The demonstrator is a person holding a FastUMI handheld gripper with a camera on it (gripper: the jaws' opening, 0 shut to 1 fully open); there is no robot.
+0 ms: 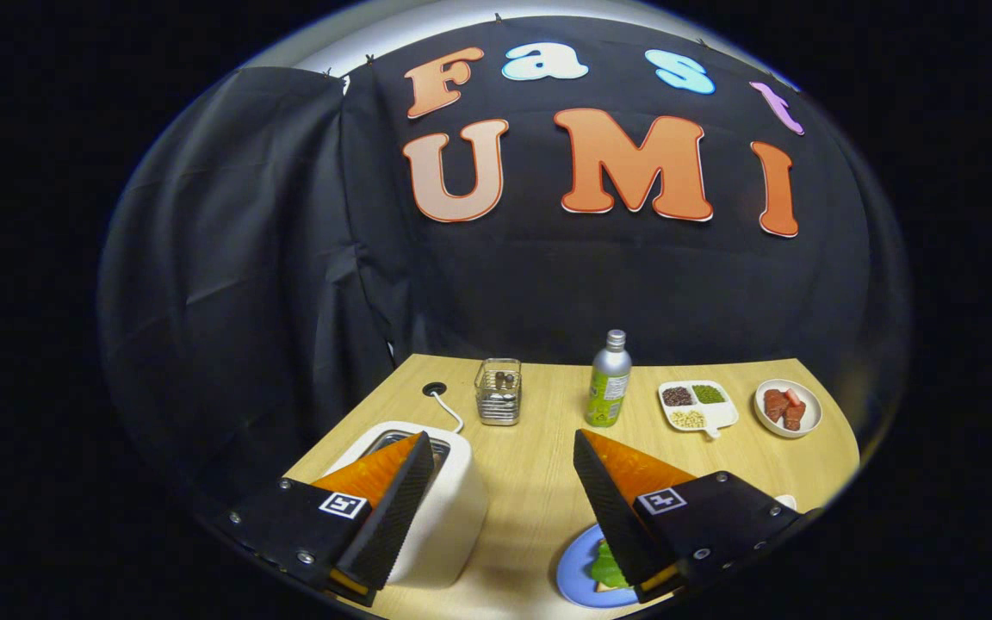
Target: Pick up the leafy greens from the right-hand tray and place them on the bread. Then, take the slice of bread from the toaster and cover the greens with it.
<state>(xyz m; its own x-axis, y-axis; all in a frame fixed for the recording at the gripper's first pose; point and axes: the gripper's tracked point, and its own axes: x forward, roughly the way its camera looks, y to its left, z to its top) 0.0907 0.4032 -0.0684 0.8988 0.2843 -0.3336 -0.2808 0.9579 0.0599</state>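
Leafy greens (606,568) lie on bread on a blue plate (573,575) at the table's near right, partly behind the right finger. The gripper (496,482) is spread wide, holding nothing. A white toaster (449,508) sits near left.

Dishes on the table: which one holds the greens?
The blue plate beside the right jaw of the open gripper; the white divided tray and round dish sit far beyond.

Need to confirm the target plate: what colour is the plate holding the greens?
Light blue. The plate shows best in the gripper view, beside the open fingers, greens on it.
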